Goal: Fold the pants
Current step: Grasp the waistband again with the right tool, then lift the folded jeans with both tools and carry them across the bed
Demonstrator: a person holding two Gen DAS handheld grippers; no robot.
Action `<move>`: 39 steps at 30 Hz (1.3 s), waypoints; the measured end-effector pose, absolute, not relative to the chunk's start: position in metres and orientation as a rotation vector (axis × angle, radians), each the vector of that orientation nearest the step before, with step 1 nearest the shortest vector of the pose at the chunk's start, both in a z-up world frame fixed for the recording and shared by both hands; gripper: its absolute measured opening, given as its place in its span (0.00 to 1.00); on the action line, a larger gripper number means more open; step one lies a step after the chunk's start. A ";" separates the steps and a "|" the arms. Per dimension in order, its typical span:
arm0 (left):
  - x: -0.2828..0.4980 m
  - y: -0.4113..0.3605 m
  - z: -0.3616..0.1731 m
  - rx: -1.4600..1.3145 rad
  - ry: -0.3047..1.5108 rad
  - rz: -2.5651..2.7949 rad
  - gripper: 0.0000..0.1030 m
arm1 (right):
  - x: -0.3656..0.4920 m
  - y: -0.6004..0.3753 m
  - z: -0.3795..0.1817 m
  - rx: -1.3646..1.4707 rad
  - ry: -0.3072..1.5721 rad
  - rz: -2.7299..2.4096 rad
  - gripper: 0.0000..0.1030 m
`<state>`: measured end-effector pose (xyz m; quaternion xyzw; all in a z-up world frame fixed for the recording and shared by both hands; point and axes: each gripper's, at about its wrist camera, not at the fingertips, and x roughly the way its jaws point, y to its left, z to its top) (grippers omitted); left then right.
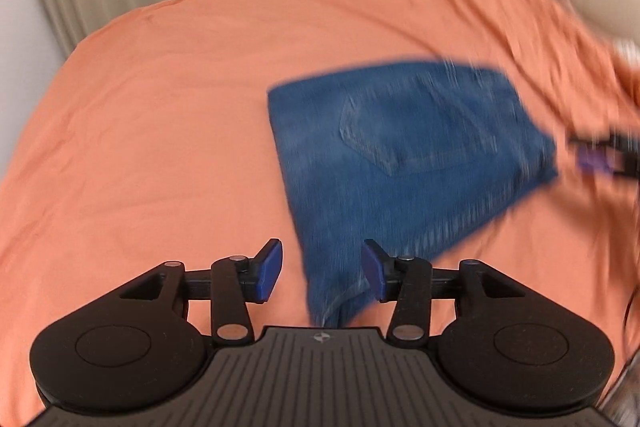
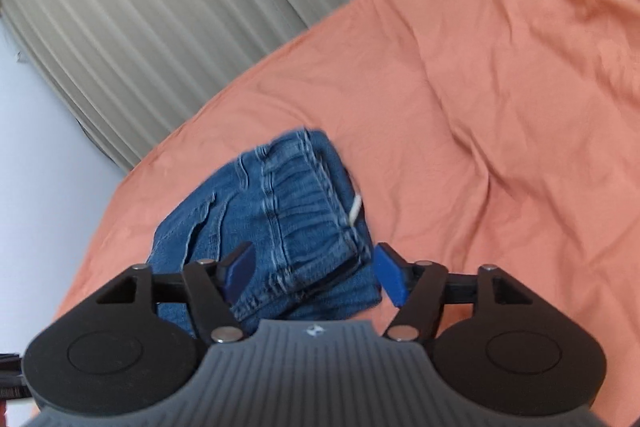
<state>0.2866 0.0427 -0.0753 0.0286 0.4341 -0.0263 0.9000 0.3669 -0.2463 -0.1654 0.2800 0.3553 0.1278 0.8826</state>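
The folded pants [image 1: 404, 147] lie just ahead of both released grippers, left gripper [image 1: 322, 273] and right gripper [image 2: 314, 273]; nearest the right.

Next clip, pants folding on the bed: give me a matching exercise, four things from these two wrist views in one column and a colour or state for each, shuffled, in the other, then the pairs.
Things:
1. jeans
2. bedsheet
3. curtain
4. left gripper

Colours or states:
A. beige, hanging in pleats
B. orange, spread over the bed
C. open, blue pads apart
D. blue denim, folded into a compact bundle

Pairs: 1-D, 2-B, 3-A, 4-C
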 end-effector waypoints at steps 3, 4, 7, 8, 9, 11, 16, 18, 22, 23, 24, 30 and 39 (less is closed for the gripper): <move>0.304 0.048 -0.077 -0.026 0.871 -0.047 0.61 | 0.373 -0.253 -0.181 0.703 0.795 0.280 0.67; 0.309 0.051 -0.081 -0.070 0.864 -0.047 0.64 | 0.377 -0.255 -0.185 0.738 0.810 0.279 0.68; 0.325 0.065 -0.097 -0.211 0.870 -0.043 0.64 | 0.385 -0.260 -0.192 0.801 0.813 0.273 0.70; 0.331 0.069 -0.103 -0.248 0.875 -0.036 0.64 | 0.388 -0.261 -0.194 0.810 0.820 0.277 0.70; 0.335 0.073 -0.108 -0.276 0.877 -0.030 0.64 | 0.391 -0.261 -0.197 0.813 0.832 0.278 0.70; 0.345 0.081 -0.120 -0.329 0.886 -0.018 0.64 | 0.399 -0.260 -0.205 0.834 0.866 0.298 0.70; 0.367 0.099 -0.146 -0.463 0.904 -0.060 0.64 | 0.420 -0.258 -0.214 0.844 0.889 0.313 0.70; 0.376 0.104 -0.154 -0.491 0.909 -0.081 0.64 | 0.428 -0.256 -0.215 0.832 0.890 0.336 0.70; 0.392 0.116 -0.174 -0.578 0.909 -0.128 0.66 | 0.438 -0.253 -0.220 0.816 0.894 0.364 0.66; 0.394 0.118 -0.176 -0.596 0.905 -0.141 0.66 | 0.439 -0.253 -0.220 0.808 0.893 0.366 0.63; 0.397 0.120 -0.179 -0.609 0.900 -0.152 0.66 | 0.441 -0.253 -0.220 0.798 0.891 0.369 0.60; 0.406 0.119 -0.187 -0.599 0.891 -0.179 0.50 | 0.445 -0.255 -0.225 0.801 0.879 0.383 0.43; 0.402 0.098 -0.158 -0.375 0.894 -0.129 0.07 | 0.428 -0.243 -0.202 0.669 0.796 0.378 0.26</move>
